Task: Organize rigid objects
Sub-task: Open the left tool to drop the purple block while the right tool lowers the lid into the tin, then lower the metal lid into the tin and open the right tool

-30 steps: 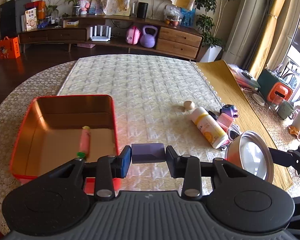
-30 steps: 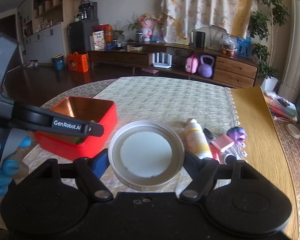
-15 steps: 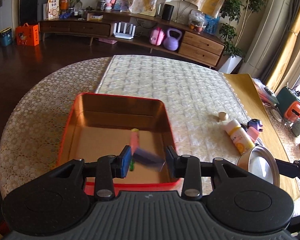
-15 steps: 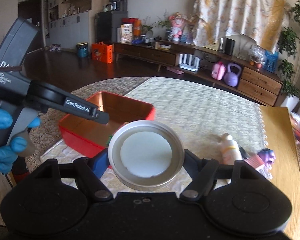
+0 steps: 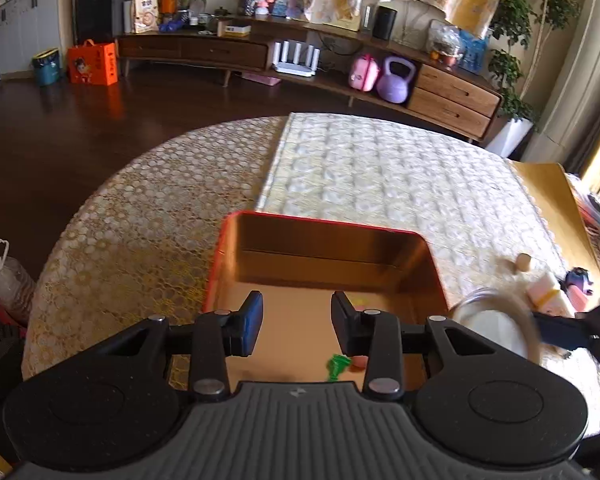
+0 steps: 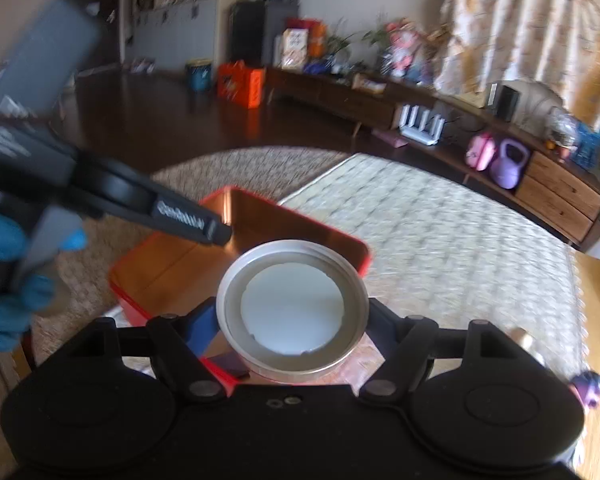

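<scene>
1. Now the left gripper (image 5: 296, 326) hangs over the red tin box (image 5: 324, 227), jaws parted, nothing between them.
2. Meanwhile the right gripper (image 6: 294, 322) clamps a round metal lid (image 6: 292, 312) above the box's near-right corner.

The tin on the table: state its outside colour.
Red outside, coppery gold inside the tin; clearest in the right wrist view.

Bright daylight, fisheye distortion, motion blur.

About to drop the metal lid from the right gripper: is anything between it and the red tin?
Nothing visible blocks the metal lid. The red tin lies open beneath; the left gripper, empty, hovers over its far-left side.
</scene>
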